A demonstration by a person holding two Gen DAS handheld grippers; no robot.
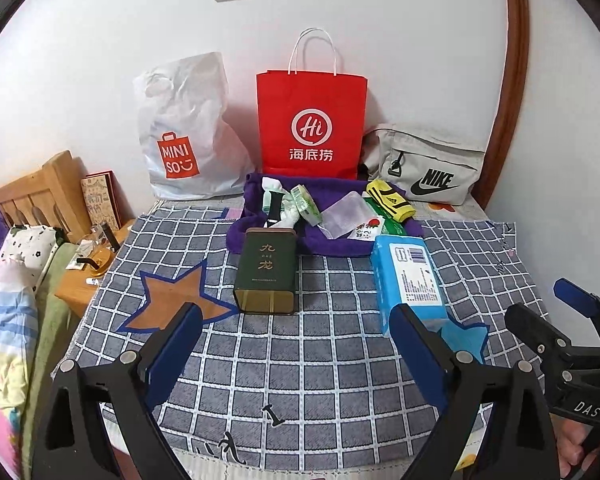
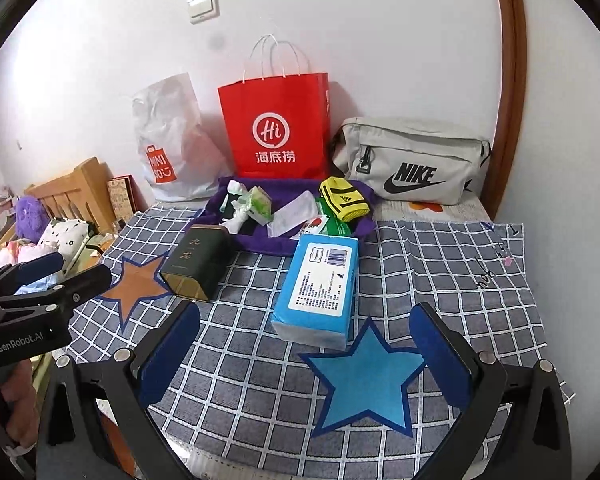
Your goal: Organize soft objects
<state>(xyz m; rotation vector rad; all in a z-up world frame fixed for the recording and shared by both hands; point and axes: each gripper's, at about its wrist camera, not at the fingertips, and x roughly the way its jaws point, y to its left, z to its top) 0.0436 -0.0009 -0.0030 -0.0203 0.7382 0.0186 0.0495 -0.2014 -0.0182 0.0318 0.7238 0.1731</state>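
Across the checked cloth [image 1: 300, 360] on the worktop, the things are laid out toward the wall. At the back, a white bag [image 1: 188, 132], a red bag [image 1: 312, 120] and a grey pouch [image 1: 428, 168] are stood in a row against the wall. Just before them a purple towel [image 1: 332, 240] is spread, and small soft things are heaped on it: a yellow sock [image 1: 390, 200], a green tissue pack [image 1: 306, 204] and a clear pouch [image 1: 346, 214] among them. A dark green tin [image 1: 266, 272] is laid at the towel's near edge, beside an orange star [image 1: 176, 300]. A blue tissue pack [image 2: 320, 284] is laid to the right of the tin, its near end touching the tip of a blue star [image 2: 366, 384]. The left tool [image 1: 300, 340] is held above the cloth with its jaws spread wide and nothing between them. The right tool [image 2: 306, 344] is likewise held spread and empty, over the blue star. Each tool is seen from the other's camera, at the frame's edge, gripped by a hand [image 2: 16, 412].
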